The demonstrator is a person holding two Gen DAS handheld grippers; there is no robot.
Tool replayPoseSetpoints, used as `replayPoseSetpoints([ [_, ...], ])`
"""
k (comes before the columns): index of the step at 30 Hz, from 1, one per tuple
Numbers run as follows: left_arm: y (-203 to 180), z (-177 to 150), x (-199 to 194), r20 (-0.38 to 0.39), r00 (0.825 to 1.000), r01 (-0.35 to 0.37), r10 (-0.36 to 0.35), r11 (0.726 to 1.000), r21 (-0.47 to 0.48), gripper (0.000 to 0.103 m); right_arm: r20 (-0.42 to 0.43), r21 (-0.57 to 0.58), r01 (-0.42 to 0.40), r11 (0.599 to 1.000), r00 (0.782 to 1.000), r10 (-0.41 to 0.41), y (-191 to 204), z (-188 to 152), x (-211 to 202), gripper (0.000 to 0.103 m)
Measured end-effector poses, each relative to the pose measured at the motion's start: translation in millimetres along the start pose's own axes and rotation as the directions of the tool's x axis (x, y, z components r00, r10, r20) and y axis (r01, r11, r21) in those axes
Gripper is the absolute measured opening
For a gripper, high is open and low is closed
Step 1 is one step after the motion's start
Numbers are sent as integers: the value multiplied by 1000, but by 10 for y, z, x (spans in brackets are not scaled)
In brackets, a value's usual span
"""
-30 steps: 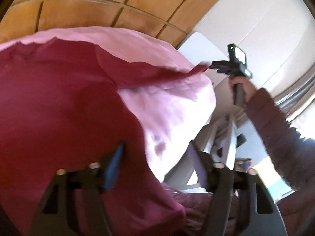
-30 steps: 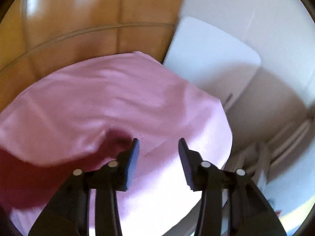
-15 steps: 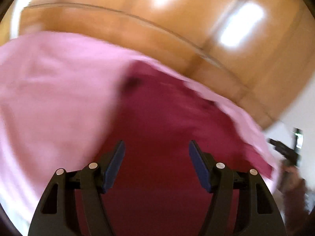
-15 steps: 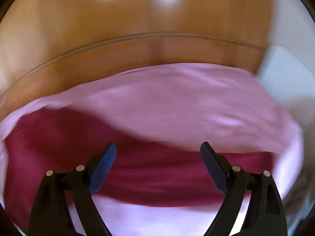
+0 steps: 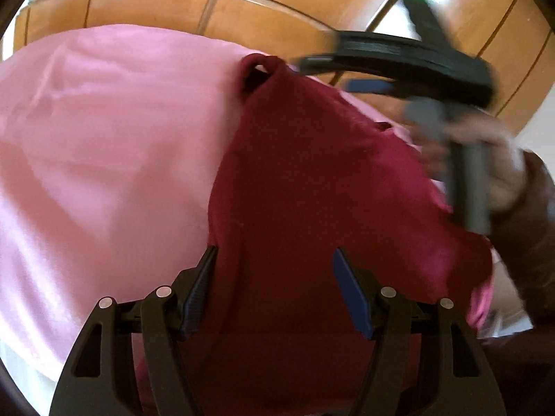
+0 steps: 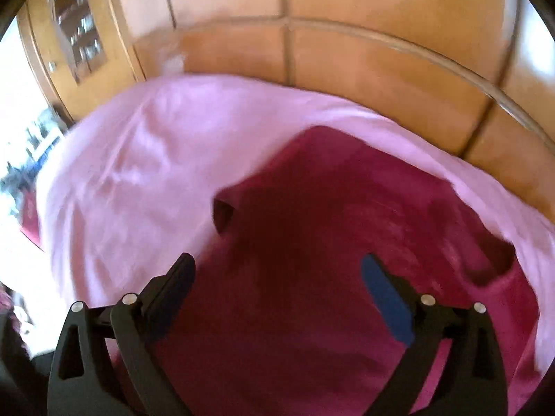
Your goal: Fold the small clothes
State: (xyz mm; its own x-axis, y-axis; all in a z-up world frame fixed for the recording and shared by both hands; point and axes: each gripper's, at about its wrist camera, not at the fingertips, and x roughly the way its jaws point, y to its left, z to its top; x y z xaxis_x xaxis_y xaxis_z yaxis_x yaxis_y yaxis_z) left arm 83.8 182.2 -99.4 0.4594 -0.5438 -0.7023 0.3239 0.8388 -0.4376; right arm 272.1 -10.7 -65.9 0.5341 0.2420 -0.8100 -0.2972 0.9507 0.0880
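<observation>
Garment: dark red garment (image 5: pixel 312 180) lies spread on a pink sheet (image 5: pixel 104 145); a small looped opening sits at its far end. Kind of garment cannot be told.
Surface: only the sheet shows; what lies beneath it is hidden. Wooden panelling (image 5: pixel 156 3) stands behind.
Left gripper (image 5: pixel 274 287): jaws spread, nothing between the pads; it hovers above the near part of the garment. Contact with the cloth cannot be confirmed.
Right gripper (image 6: pixel 277 287): jaws wide apart, having just been opening; no cloth is between them. Red fabric fills the view under it.
Right gripper, from the left wrist view: blurred black frame (image 5: pixel 399 59) above the garment's far right edge, held by a hand (image 5: pixel 485 159) with a dark sleeve (image 5: pixel 527 228).
Cut off: the garment's near edge runs under both grippers and out of frame.
Hard to make out: both views are motion-blurred; glass-fronted cabinet (image 6: pixel 76 41) at upper left of the right wrist view, contents unreadable.
Writing: none legible.
Containers: the cabinet only; contents not identifiable.
</observation>
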Motion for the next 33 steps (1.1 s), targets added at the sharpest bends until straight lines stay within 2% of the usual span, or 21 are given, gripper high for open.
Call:
replayPoseSetpoints([
  [1, 16, -3, -23, 0, 1000, 17, -17, 1000, 1, 65, -10, -18, 37, 999, 999, -37, 108, 48, 142, 95],
  [2, -31, -6, -30, 0, 999, 34, -34, 999, -2, 65, -18, -22, 54, 998, 998, -55, 135, 58, 230, 74],
  [3, -12, 3, -65, 4, 998, 67, -67, 998, -12, 65, -42, -23, 69, 997, 997, -69, 128, 56, 365, 51],
  [4, 10, 15, -110, 14, 996, 88, -88, 996, -21, 65, -74, -16, 70, 997, 995, -71, 101, 36, 455, 6],
  [5, 37, 42, -163, 30, 995, 100, -99, 994, -32, 65, -83, 0, 71, 997, 994, -71, 33, -1, 474, 8],
  [8, 228, 205, -370, 117, 988, 110, -98, 989, -99, 65, -7, 73, 28, 997, 1000, -28, -243, -199, 208, 7],
  [10, 407, 339, -448, 153, 988, 20, 2, 990, -143, 65, 49, 143, -42, 989, 998, 35, -468, -350, -53, 7],
  [12, 462, 467, -399, 155, 985, -58, 82, 986, -154, 63, 90, 192, -85, 978, 994, 69, -659, -479, -286, 7],
  [15, 396, 698, -219, 150, 986, -62, 79, 991, -119, 62, 164, 259, -160, 953, 979, 120, -918, -693, -564, 7],
  [19, 282, 920, 142, 114, 993, 50, -32, 986, -159, 62, 209, 368, -166, 915, 974, 93, -1364, -1092, -837, 7],
  [23, 145, 1084, 492, 76, 985, 168, -156, 963, -210, 62, 194, 523, -136, 841, 980, 38, -1906, -1575, -951, 7],
  [26, -92, 1233, 793, 48, 966, 257, -252, 941, -221, 62, 162, 582, -93, 808, 987, -3, -2154, -1819, -947, 7],
  [29, -296, 1281, 1021, 15, 941, 333, -339, 912, -241, 63, 136, 644, -79, 761, 991, -12, -2370, -2022, -909, 7],
  [30, -346, 1270, 1068, 9, 936, 343, -352, 905, -251, 64, 131, 649, -81, 757, 991, -6, -2393, -2063, -885, 7],
  [31, -394, 1282, 1171, 1, 927, 362, -376, 892, -272, 71, 127, 647, -79, 759, 992, -5, -2401, -2071, -876, 7],
  [33, -490, 1317, 1395, -20, 904, 396, -426, 857, -329, 76, 121, 642, -72, 764, 993, -8, -2397, -2088, -853, 7],
])
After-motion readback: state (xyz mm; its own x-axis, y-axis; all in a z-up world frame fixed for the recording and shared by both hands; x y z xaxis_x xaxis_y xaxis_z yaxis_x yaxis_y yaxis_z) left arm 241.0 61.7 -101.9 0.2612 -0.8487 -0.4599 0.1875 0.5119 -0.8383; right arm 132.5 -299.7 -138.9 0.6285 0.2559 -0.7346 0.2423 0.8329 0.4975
